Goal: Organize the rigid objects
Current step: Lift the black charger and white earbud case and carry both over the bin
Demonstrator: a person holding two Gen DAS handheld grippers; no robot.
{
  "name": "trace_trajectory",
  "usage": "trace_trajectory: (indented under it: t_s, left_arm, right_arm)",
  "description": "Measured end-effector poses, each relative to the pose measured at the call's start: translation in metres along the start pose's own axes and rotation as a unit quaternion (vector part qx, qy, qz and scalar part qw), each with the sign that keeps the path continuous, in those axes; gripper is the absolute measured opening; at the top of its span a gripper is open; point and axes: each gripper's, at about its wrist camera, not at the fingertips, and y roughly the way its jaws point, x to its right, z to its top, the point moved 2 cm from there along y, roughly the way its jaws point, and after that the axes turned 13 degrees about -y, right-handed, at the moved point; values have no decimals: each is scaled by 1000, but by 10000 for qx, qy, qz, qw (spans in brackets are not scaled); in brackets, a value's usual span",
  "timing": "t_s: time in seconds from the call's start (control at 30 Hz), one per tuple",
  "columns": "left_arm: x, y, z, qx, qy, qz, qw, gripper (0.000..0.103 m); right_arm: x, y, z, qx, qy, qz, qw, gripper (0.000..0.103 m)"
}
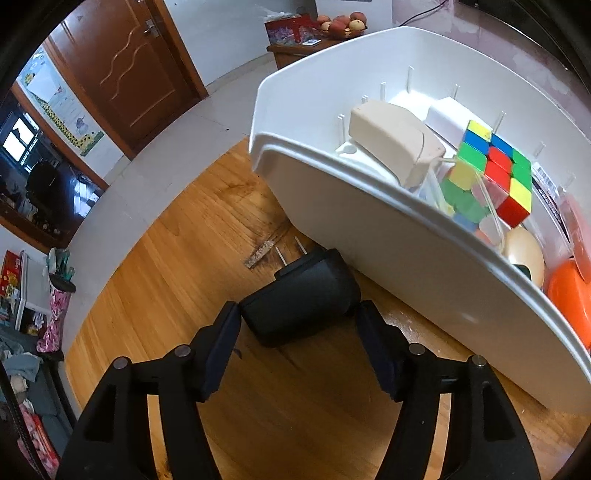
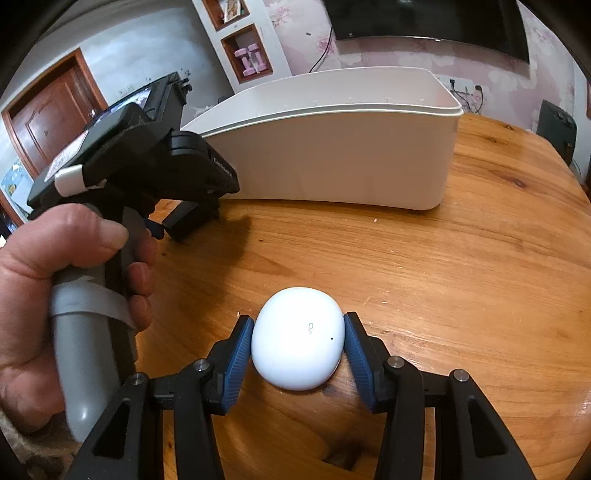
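Note:
My left gripper (image 1: 299, 314) is shut on a black plug adapter (image 1: 303, 295), prongs pointing away, just above the wooden table (image 1: 166, 258) beside the white bin (image 1: 369, 229). The bin holds a colourful puzzle cube (image 1: 495, 173), a beige block (image 1: 395, 144), an orange object (image 1: 572, 299) and other items. My right gripper (image 2: 298, 343) is shut on a white egg-shaped earbud case (image 2: 299, 338) low over the table (image 2: 443, 277), in front of the bin (image 2: 332, 155). The left gripper and the hand holding it show at the left of the right wrist view (image 2: 155, 229).
The round table's edge (image 1: 110, 266) drops to a tiled floor at the left. A wooden door (image 1: 129, 74) and a side table with fruit (image 1: 340, 22) stand behind. A dark speaker (image 2: 554, 129) sits at the table's far right.

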Motion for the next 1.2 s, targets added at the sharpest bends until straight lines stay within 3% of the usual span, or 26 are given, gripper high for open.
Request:
trace_trajectory:
  t_s: [0.37,0.73,0.97,1.2]
  left_arm:
    - [-3,5,10,-230,-226,-129,9994,72]
    - [-4,4,7,0,-89,-198,9998,68]
    - [-18,-2,6,171,306,-383,9986,68]
    - [-35,-29,-2,408,932,-699,9923,68]
  right_arm:
    - [2,0,-4,-12,-36,-4,10000,50]
    - [2,-1,-5,-20,-63,-15,10000,50]
    - [6,1,-3,-77,-81,-21,9999,50]
    - [7,1,-3,-149,-3,-79,9999,50]
